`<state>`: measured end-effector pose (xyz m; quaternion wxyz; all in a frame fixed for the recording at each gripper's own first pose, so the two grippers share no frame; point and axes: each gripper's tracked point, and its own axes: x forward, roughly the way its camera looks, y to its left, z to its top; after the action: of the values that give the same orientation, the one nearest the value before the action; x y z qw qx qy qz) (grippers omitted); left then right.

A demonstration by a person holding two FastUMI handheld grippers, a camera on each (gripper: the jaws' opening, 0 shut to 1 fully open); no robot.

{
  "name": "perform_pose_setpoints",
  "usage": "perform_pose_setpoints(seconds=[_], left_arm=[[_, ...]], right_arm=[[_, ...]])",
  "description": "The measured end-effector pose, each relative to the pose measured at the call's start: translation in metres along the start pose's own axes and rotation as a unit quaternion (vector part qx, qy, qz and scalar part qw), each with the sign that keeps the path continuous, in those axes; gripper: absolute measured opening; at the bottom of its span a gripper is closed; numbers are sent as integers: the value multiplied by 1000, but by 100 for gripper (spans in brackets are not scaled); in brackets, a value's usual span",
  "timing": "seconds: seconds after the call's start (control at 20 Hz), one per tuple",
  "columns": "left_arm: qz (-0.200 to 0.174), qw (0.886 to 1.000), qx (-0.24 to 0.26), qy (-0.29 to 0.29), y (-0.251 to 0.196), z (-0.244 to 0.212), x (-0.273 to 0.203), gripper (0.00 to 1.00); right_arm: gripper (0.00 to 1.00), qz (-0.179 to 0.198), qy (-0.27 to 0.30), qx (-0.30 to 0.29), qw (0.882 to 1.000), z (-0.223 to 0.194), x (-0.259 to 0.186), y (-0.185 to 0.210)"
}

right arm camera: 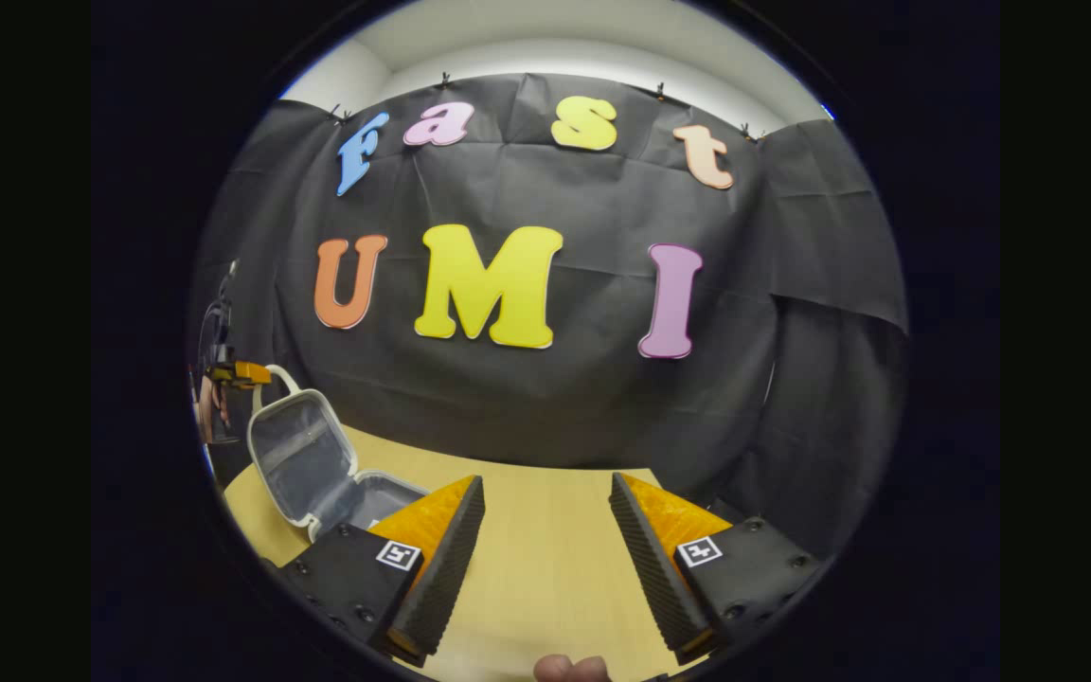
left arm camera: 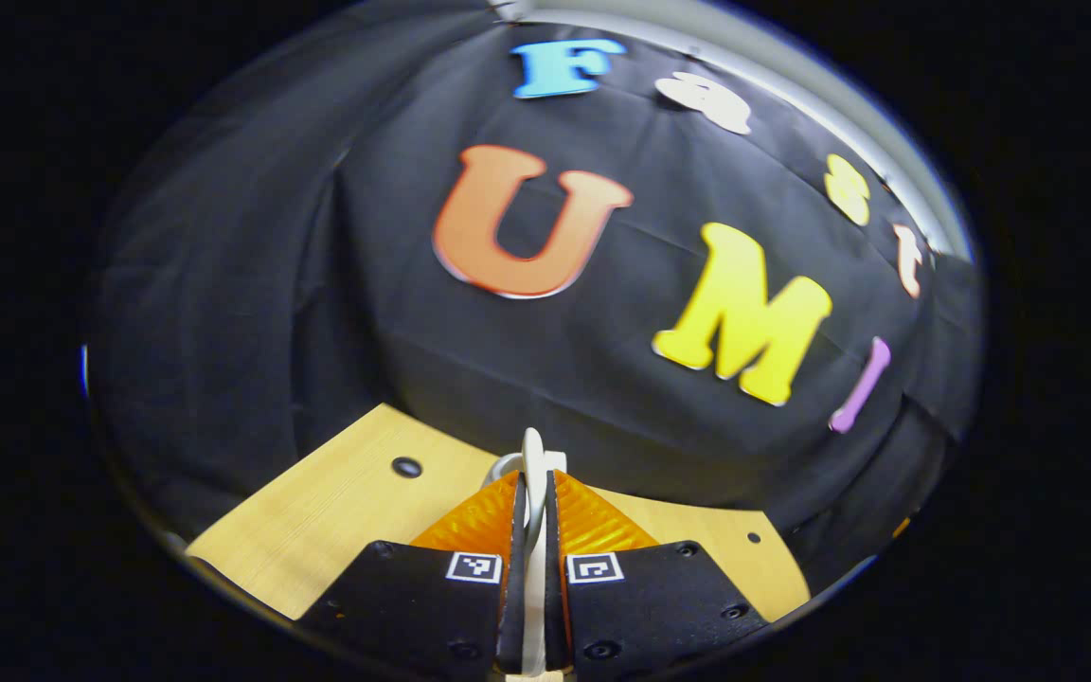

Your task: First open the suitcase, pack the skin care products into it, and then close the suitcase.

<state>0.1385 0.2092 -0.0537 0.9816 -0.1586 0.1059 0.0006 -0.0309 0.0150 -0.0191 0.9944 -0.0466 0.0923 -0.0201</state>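
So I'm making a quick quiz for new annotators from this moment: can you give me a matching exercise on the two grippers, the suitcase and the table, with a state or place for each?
Things:
1. left gripper
2. right gripper
3. suitcase
4. table

States or places:
A. lid raised, inside showing
B. pale wood, under the suitcase
C. fingers spread apart, nothing between them
D. fingers closed on the suitcase handle

Pairs: 1-D, 2-C, 3-A, 4-B
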Motion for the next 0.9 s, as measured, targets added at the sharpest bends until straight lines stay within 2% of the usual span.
perform_pose_setpoints(seconds=[0.15,0.3,0.45,0.7,0.9], left_arm=[[-12,995,102,-4,-76,-19,2,11],[-55,987,153,5,-144,-61,7,11],[-79,973,216,26,-197,-107,21,11],[-102,958,247,102,-240,-201,60,11],[-98,950,261,141,-245,-250,79,11]], right_arm=[[80,-20,-5,9,1000,-2,-4,-25],[80,-45,-3,15,999,-4,-8,-53],[80,-71,13,7,997,-15,-11,-84],[80,-117,44,4,992,-29,-22,-138],[80,-137,60,0,989,-38,-24,-168]])
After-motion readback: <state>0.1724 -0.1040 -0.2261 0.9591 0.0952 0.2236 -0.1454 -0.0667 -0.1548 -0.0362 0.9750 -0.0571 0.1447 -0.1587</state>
